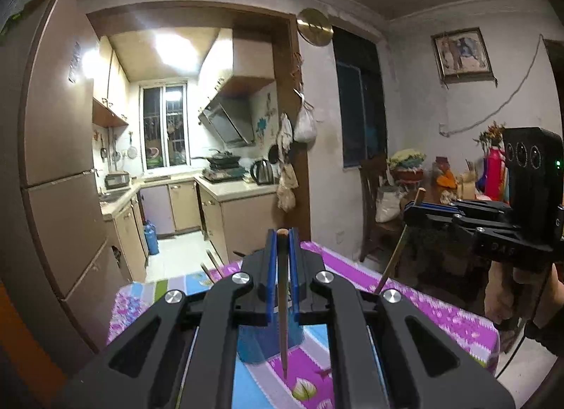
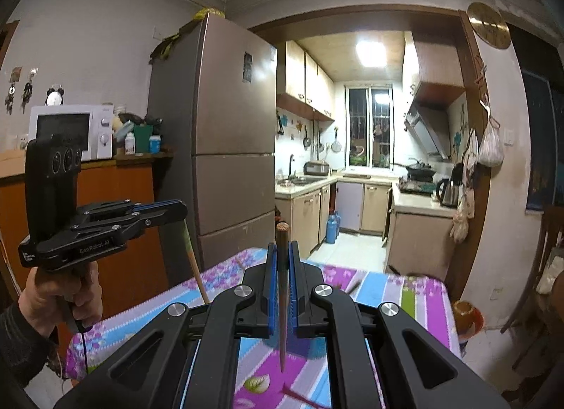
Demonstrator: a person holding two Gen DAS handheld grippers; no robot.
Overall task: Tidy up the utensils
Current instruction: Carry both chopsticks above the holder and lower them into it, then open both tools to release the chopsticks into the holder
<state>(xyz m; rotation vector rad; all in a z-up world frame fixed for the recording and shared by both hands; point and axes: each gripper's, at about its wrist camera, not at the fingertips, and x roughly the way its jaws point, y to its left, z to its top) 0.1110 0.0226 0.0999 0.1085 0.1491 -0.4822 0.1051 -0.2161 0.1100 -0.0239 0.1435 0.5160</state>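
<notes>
A: Chopsticks – where?
B: One chopstick (image 1: 283, 303) clamped upright in left gripper (image 1: 282, 250), another chopstick (image 2: 282, 289) in right gripper (image 2: 282, 254) – both shut tight, above tablecloth (image 1: 405, 289).

From my feed I looked through a brown-framed doorway (image 2: 472, 148) into a small kitchen lit by a bright ceiling panel (image 2: 371, 49), with a barred window (image 2: 370, 127) at its far end and pale cabinets (image 2: 373, 202) below. A tall fridge (image 2: 232, 148) stood left of the doorway, a white microwave (image 2: 75, 127) beside it on an orange cabinet (image 2: 120, 204). A framed picture (image 1: 461, 53) hung on the pale wall.
</notes>
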